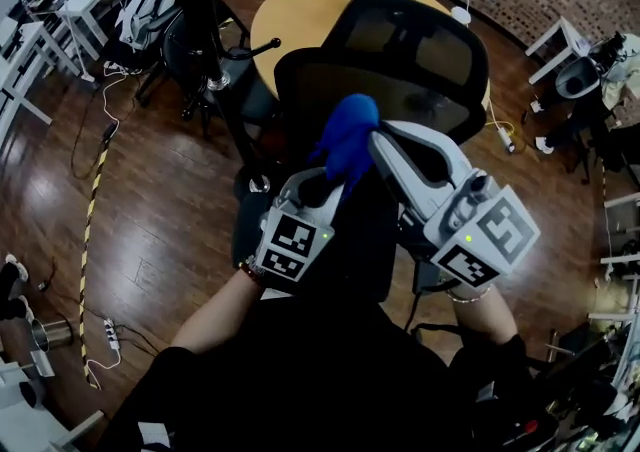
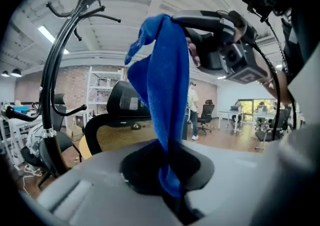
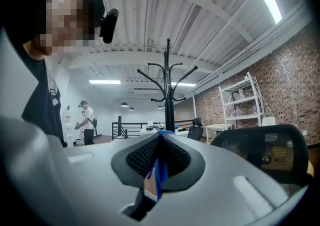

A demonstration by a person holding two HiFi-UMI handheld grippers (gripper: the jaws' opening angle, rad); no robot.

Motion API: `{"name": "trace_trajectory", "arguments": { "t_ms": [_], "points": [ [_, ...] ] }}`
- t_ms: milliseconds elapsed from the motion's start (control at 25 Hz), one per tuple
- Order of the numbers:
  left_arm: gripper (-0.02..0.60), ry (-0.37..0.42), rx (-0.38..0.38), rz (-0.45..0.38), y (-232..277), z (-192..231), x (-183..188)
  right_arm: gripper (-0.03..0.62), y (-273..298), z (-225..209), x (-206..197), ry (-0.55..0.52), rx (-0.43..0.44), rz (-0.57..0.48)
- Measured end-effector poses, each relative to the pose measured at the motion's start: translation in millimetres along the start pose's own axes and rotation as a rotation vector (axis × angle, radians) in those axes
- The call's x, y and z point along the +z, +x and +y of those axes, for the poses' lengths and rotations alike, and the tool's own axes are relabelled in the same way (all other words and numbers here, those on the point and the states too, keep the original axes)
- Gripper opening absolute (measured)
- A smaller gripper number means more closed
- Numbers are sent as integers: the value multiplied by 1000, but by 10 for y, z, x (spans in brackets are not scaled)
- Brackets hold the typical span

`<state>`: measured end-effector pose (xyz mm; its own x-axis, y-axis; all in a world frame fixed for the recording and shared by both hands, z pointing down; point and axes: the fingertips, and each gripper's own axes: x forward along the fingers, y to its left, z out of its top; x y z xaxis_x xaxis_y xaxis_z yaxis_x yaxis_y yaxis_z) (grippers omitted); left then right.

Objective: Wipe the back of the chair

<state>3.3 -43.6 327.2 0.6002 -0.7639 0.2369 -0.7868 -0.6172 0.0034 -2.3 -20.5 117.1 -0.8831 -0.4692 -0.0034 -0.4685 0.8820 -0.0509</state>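
The left claw (image 2: 171, 182) is clamped tight on the lower end of a soft blue microfibre cloth (image 2: 162, 85), which rises out of its jaws in a twisted strip. The right claw (image 3: 157, 172) is closed as well. It pinches the cloth's upper edge, so only a thin blue sliver shows between its pads. Gripped at both ends, the cloth hangs drawn out between the two claws. I judge this to be a way of spreading or re-gripping it, so that a broad, flat face can be pressed against a surface rather than a bunched wad. Just beyond the claws in the head view stands the black mesh-backed office chair (image 1: 405, 50) with its headrest. The cloth is held up in the air on the near side of the chair's back and appears clear of the mesh, so wiping looks not yet begun. Behind the chair sits a round wooden bench (image 1: 290, 10).
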Motion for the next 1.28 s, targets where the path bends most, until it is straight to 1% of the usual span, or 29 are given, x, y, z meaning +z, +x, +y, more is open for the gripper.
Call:
{"name": "trace_trajectory", "arguments": {
  "t_ms": [80,160,240,320,400,440,480,520,560,600,720,840,880,920,960,1000,1040,1080,1120,1200,1240,1280],
  "points": [
    [25,-19,48,-33,4,88,67,18,-124,84,-47,-3,36,28],
    [23,-46,60,-109,-32,179,206,18,-278,151,-202,-5,72,95],
    [23,-30,26,-205,-97,184,406,19,-409,143,-468,1,69,183],
    [23,4,-34,-300,-177,80,642,20,-481,78,-754,9,33,258],
    [23,16,-93,-378,-253,-73,854,27,-504,80,-926,20,30,295],
    [23,25,-117,-397,-285,-143,922,63,-507,107,-956,29,40,297],
    [23,37,-135,-409,-316,-199,970,145,-511,128,-968,44,47,294],
    [23,49,-146,-418,-348,-240,1006,202,-519,133,-976,66,48,290],
    [23,57,-154,-426,-382,-270,1034,231,-527,127,-992,101,48,288],
    [23,61,-163,-433,-415,-296,1059,244,-530,124,-1020,150,55,287],
    [23,86,-196,-442,-477,-412,1125,245,-492,170,-1120,347,121,277],
    [21,95,-233,-426,-482,-529,1127,244,-487,220,-1098,511,204,223],
    [21,115,-248,-412,-485,-569,1112,244,-487,235,-1086,565,231,210],
    [21,175,-250,-383,-483,-610,1073,244,-484,248,-1082,616,251,203],
    [20,276,-238,-349,-469,-653,1024,245,-481,252,-1090,654,258,205],
    [20,395,-217,-329,-445,-698,996,244,-485,242,-1111,670,253,215],
    [20,499,-199,-329,-415,-742,993,244,-498,220,-1140,668,242,229],
    [20,566,-190,-340,-385,-779,999,244,-518,192,-1170,660,233,240],
    [20,594,-190,-350,-356,-799,1001,238,-538,161,-1194,662,230,242],
    [21,597,-185,-346,-296,-771,987,214,-572,78,-1225,716,228,216],
    [21,593,-173,-334,-268,-730,967,194,-591,22,-1236,750,217,195],
    [22,590,-163,-317,-246,-688,935,150,-612,-41,-1251,769,194,175]
  ]
}}
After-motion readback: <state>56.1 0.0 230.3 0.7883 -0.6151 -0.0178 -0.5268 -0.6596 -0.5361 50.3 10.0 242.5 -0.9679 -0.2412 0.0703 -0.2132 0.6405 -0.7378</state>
